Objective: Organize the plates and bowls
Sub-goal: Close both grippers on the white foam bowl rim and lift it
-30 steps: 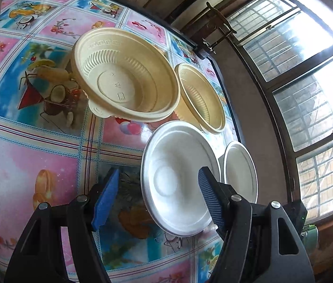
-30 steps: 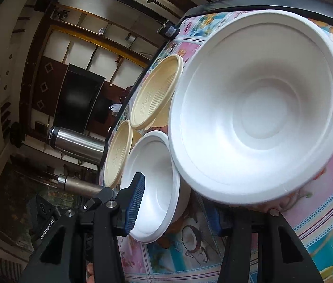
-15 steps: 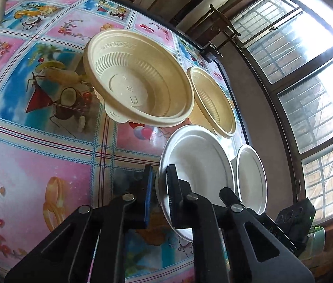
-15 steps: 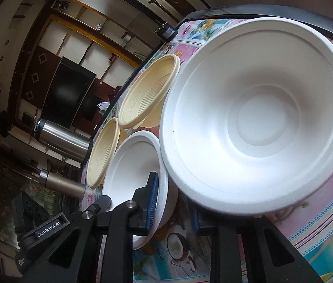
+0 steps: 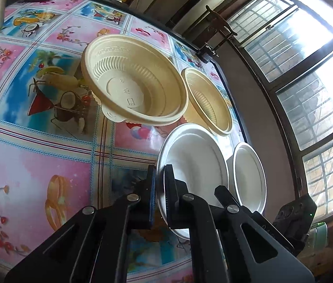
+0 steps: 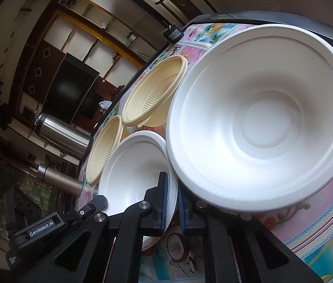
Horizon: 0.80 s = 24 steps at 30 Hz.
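Four bowls sat close together on the counter: two beige, two white.

The larger beige ribbed bowl (image 5: 134, 87) stood upright with a small tab at its rim, the second beige bowl (image 5: 207, 101) just beside it toward the counter edge. A white foam bowl (image 5: 194, 155) lay nearer, its rim pinched between the pads of the left claw (image 5: 160, 188). The other white foam bowl (image 6: 138, 172) was gripped at its rim by the right claw (image 6: 172, 202), beside its twin (image 6: 260, 122).

White bowl (image 5: 197, 155); beige bowl (image 5: 133, 80); pink-blue fruit-print tablecloth (image 5: 36, 155).
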Tool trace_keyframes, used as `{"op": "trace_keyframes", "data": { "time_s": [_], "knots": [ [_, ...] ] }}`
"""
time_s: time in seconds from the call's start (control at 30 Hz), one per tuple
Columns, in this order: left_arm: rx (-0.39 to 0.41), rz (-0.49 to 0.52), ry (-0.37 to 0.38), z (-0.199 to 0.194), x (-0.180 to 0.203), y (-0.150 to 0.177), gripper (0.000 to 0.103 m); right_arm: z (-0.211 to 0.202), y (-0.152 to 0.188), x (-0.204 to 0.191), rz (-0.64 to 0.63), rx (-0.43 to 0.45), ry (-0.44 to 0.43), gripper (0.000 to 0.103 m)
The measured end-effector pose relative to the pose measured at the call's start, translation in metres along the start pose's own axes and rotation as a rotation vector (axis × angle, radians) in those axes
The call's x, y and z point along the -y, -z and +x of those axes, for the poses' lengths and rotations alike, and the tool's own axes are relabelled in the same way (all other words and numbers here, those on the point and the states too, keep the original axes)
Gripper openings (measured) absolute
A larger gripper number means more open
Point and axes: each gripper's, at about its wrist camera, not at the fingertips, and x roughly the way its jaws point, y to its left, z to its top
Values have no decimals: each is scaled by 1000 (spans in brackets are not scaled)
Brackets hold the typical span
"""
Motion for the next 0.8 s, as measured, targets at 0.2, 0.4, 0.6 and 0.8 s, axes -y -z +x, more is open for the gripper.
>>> {"op": "trace_keyframes", "data": {
  "time_s": [0.2, 0.4, 0.6, 0.8],
  "knots": [
    [11, -21, -11, -6, -3, 4, 4, 0, 1, 3, 21, -27, -31, 8],
    [7, -56, -32, -14, -13, 19, 4, -5, 9, -2, 7, -46, -54, 7],
    [21, -76, -76, -36, -19, 33, 4, -5, 25, -7, -6, -91, -75, 7],
    [37, -76, -129, -61, -28, 56, 5, -11, 51, -15, -26, -122, -109, 7]
  ]
}}
